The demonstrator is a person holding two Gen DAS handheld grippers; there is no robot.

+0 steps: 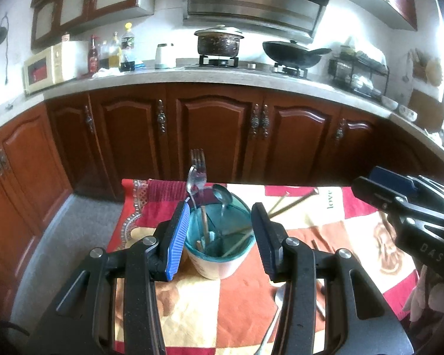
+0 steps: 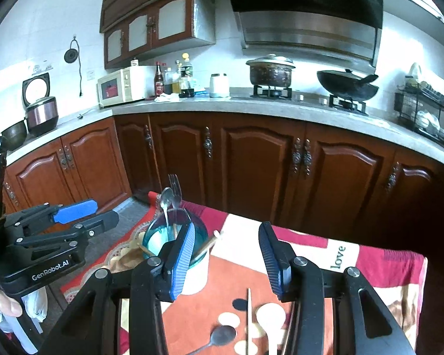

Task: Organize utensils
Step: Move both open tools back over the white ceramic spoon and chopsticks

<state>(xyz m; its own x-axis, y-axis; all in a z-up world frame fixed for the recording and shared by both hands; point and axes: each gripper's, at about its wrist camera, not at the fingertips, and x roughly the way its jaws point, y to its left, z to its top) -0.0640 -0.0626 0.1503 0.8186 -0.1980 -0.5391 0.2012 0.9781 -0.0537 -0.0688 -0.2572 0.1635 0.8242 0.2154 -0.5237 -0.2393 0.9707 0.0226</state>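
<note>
Holder (image 1: 219, 263) with 2 spoons (image 1: 194, 183), 1 fork (image 1: 198, 159)

White tiled wall (image 2: 44, 14); dark wood cabinets (image 2: 251, 159) under a grey counter (image 2: 222, 105); steel hood (image 2: 307, 29) overhead; glare at right.

Left gripper (image 1: 220, 235) tilts downward, jaws apart and empty. Right gripper (image 2: 226, 256) likewise, jaws apart, gripping nothing

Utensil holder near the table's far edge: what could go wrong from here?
The utensil holder is already crowded with a fork, spoons and chopsticks, leaning outward; adding more could knock them out. The loose spoon and chopstick lie flat on patterned cloth, hard to pinch cleanly.
</note>
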